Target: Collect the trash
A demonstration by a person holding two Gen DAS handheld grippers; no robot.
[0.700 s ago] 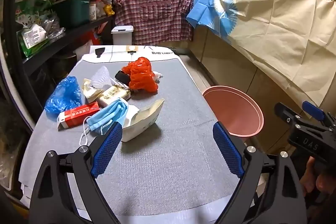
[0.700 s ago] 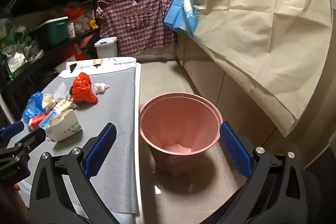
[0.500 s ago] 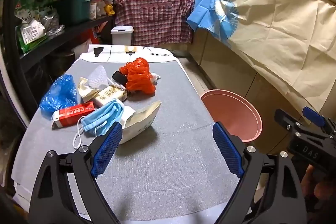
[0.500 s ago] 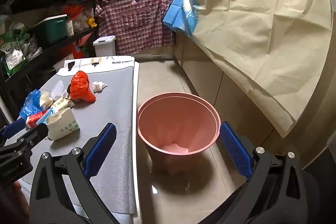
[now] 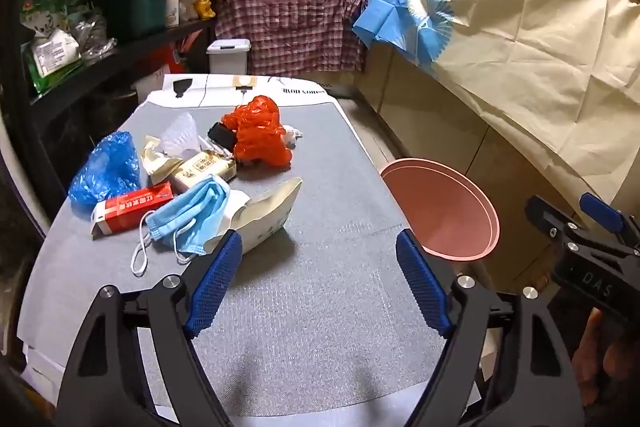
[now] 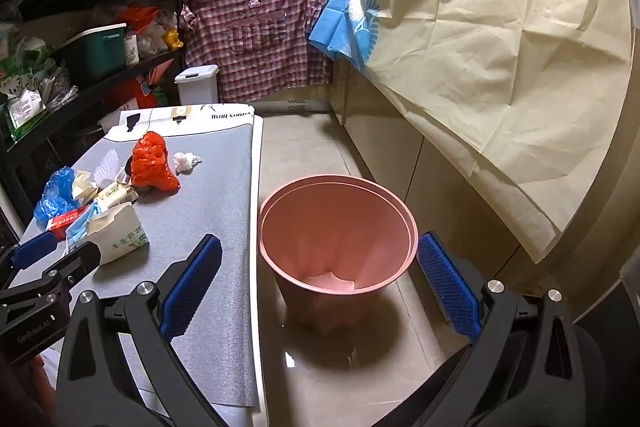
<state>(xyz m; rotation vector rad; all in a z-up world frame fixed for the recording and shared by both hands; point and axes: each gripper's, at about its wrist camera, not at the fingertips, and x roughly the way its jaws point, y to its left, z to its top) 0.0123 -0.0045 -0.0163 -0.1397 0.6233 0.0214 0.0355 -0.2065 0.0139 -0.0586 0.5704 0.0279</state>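
Trash lies on a grey mat (image 5: 320,287) on a table: a blue face mask (image 5: 192,215), a white torn carton (image 5: 268,219), a red box (image 5: 132,207), a blue bag (image 5: 104,167), a red bag (image 5: 260,135) and a tissue pack (image 5: 204,167). My left gripper (image 5: 320,279) is open and empty, hovering just short of the carton. A pink bin (image 6: 336,227) stands on the floor to the right of the table. My right gripper (image 6: 316,283) is open and empty above the bin's near rim. The red bag (image 6: 154,163) and carton (image 6: 120,235) also show in the right wrist view.
Black shelves (image 5: 100,39) with boxes and bags line the left side. A cream cloth (image 6: 500,47) covers the counter on the right. A plaid shirt (image 5: 292,19) hangs at the back above a small white bin (image 5: 228,55). A crumpled white paper (image 6: 186,161) lies beside the red bag.
The left gripper has pulled back and up a little, so the trash sits farther from its fingers. The right gripper has barely shifted. Both stay open.
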